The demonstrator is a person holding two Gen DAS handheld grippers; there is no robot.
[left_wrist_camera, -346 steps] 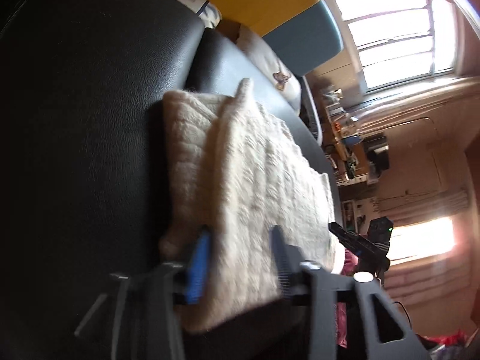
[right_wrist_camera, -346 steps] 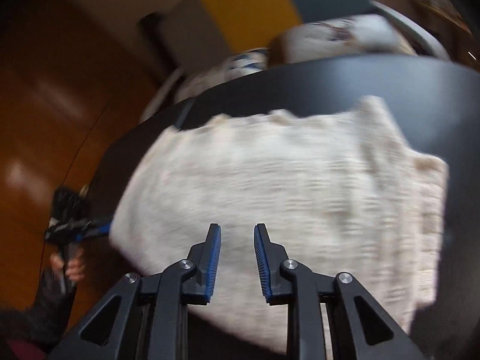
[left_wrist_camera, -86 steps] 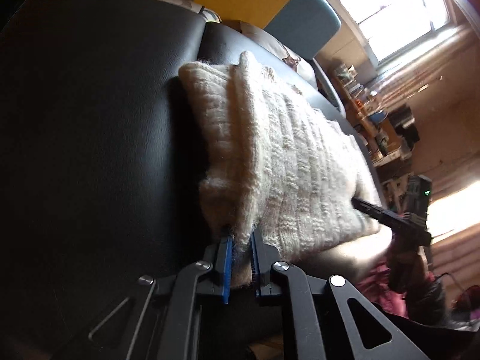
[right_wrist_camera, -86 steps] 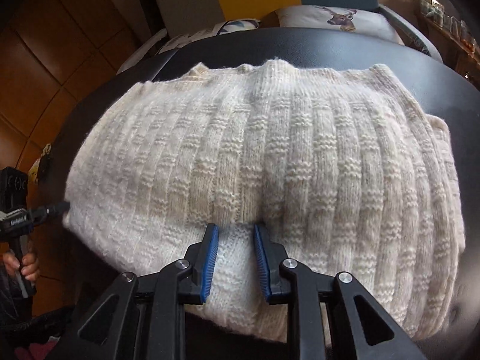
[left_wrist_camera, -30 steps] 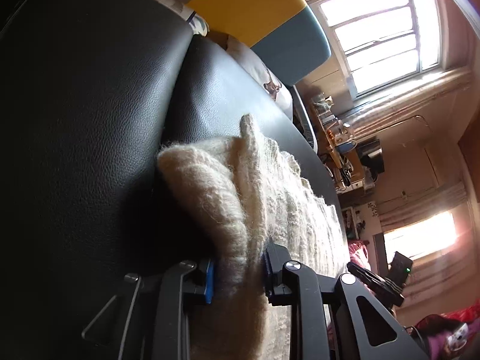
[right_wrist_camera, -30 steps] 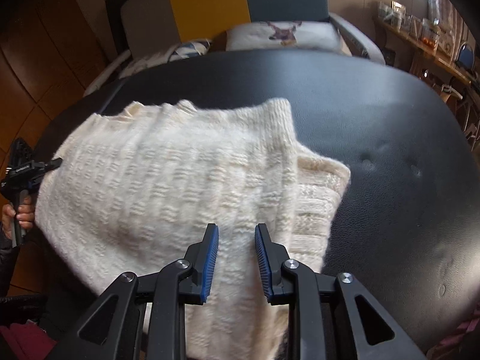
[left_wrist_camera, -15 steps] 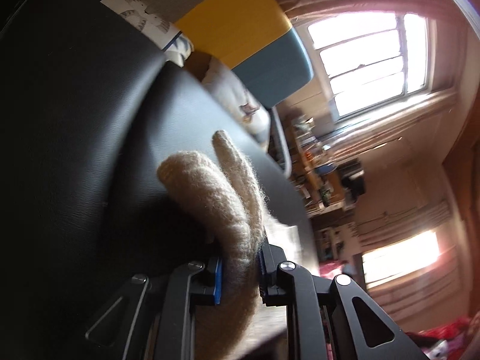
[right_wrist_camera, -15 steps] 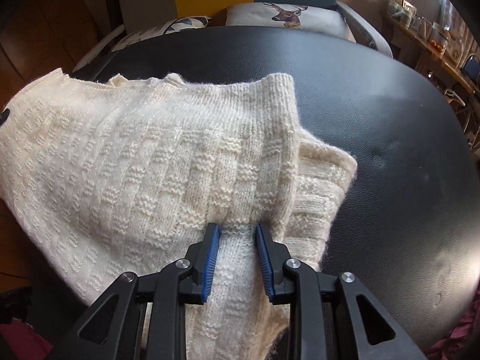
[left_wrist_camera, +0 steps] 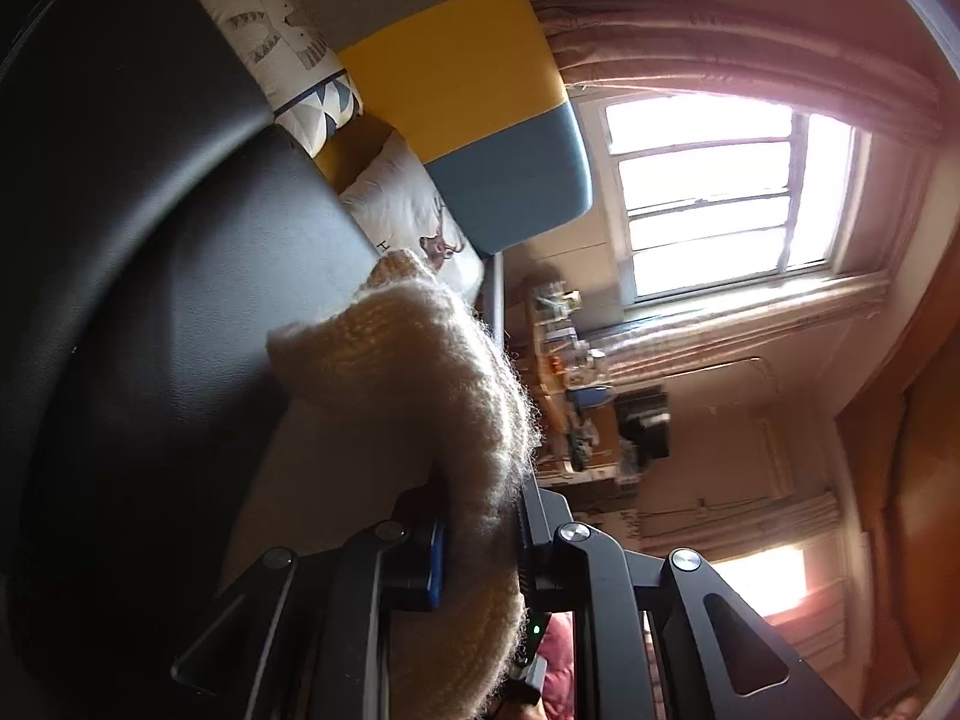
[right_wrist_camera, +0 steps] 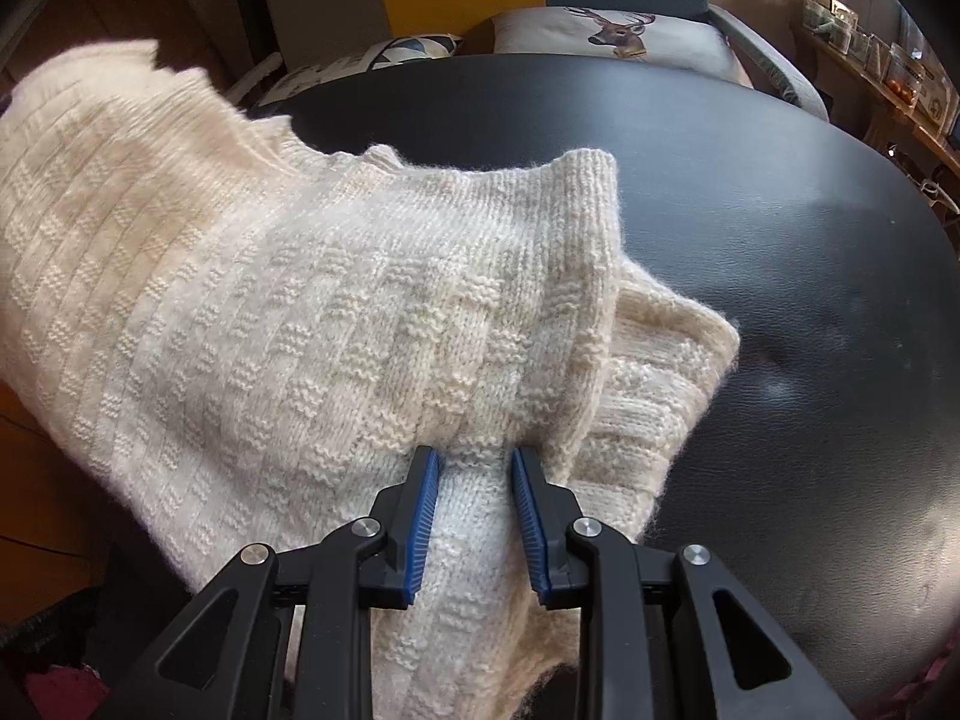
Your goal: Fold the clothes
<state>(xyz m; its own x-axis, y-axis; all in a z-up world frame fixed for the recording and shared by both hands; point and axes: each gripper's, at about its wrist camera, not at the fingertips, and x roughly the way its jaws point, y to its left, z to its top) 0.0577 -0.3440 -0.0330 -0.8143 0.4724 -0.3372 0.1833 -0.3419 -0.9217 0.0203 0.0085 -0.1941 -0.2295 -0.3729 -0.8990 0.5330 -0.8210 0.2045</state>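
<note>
A cream knitted sweater (right_wrist_camera: 312,324) lies partly on the black leather surface (right_wrist_camera: 780,228), folded over itself. My right gripper (right_wrist_camera: 474,474) is shut on its near edge, where the knit bunches between the blue pads. The sweater's left part is raised off the surface and hangs slanting toward the upper left. In the left wrist view a thick fold of the same sweater (left_wrist_camera: 432,408) is lifted well above the black surface (left_wrist_camera: 156,252), with my left gripper (left_wrist_camera: 480,540) shut on it. The left gripper itself does not show in the right wrist view.
Behind the black surface stands a sofa with a yellow and blue back (left_wrist_camera: 480,96), a deer-print cushion (right_wrist_camera: 618,30) and a patterned cushion (left_wrist_camera: 282,48). A cluttered shelf (right_wrist_camera: 870,60) runs along the right under a bright window (left_wrist_camera: 720,198).
My left gripper has risen and rolled, lifting its fold of sweater off the surface. In the right wrist view the sweater's left side has come up. The right gripper has barely shifted.
</note>
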